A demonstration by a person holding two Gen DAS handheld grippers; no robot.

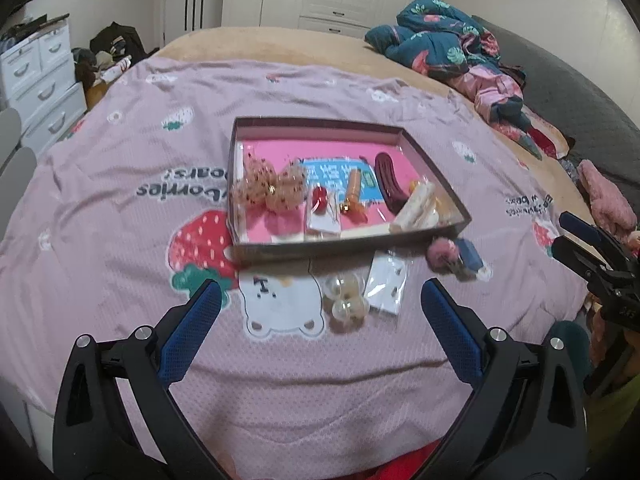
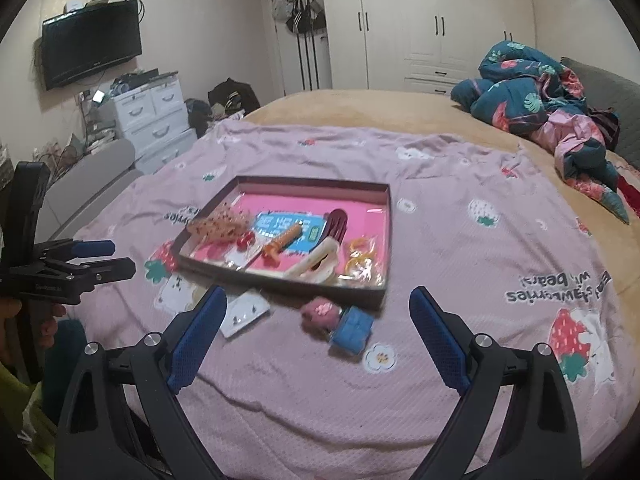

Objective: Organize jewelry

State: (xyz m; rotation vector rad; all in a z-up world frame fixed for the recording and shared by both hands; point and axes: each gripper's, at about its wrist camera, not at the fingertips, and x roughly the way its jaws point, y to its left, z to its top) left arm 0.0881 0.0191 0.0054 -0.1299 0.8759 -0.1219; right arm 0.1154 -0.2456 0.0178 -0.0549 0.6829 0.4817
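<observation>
A shallow box (image 1: pixel 256 249) (image 2: pixel 382 236) with a pink floor lies on the pink blanket. It holds a beige bow (image 1: pixel 269 188), a red cherry piece (image 1: pixel 319 199), an orange clip (image 1: pixel 353 192), a dark red clip (image 1: pixel 389 178) and a cream clip (image 1: pixel 416 206). In front of the box lie clear bead hair ties (image 1: pixel 345 300), a bagged earring card (image 1: pixel 386 285) (image 2: pixel 244 314) and a pink pompom with a blue piece (image 1: pixel 456 254) (image 2: pixel 340 320). My left gripper (image 1: pixel 320 300) is open and empty above the hair ties. My right gripper (image 2: pixel 318 308) is open and empty above the pompom.
The pink strawberry blanket (image 1: pixel 120 200) covers a bed with a tan sheet (image 2: pixel 380 112). Crumpled teal and pink bedding (image 1: pixel 448 44) (image 2: pixel 540 96) lies at the far right. White drawers (image 1: pixel 36 80) (image 2: pixel 156 120) stand left of the bed. A wardrobe (image 2: pixel 432 20) fills the back wall.
</observation>
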